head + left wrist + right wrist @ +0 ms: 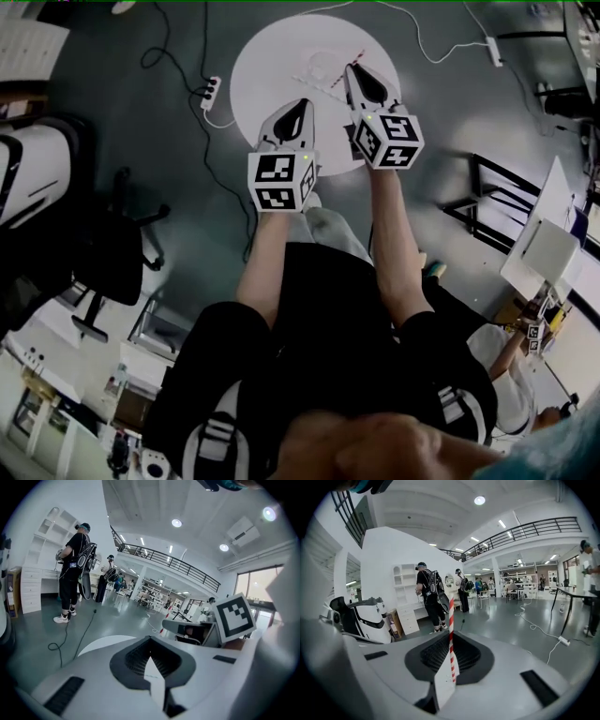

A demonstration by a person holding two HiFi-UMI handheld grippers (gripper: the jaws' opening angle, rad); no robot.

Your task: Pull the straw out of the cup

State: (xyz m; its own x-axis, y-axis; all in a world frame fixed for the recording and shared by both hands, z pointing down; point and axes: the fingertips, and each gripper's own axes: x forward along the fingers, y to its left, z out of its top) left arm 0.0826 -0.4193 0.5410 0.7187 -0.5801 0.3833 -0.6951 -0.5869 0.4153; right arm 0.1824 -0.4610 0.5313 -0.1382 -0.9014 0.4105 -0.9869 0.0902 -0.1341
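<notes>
Overhead, above the round table [253, 66], the left gripper [302, 105] hangs idle; its own view shows jaws pressed together, empty, while the right gripper [351, 69], in its view, pinches the striped straw [451, 620], seemingly clear of the cup [317, 67].

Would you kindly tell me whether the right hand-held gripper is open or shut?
Shut. The right hand-held gripper has its jaws closed on the red-and-white straw, which stands up between them.
</notes>
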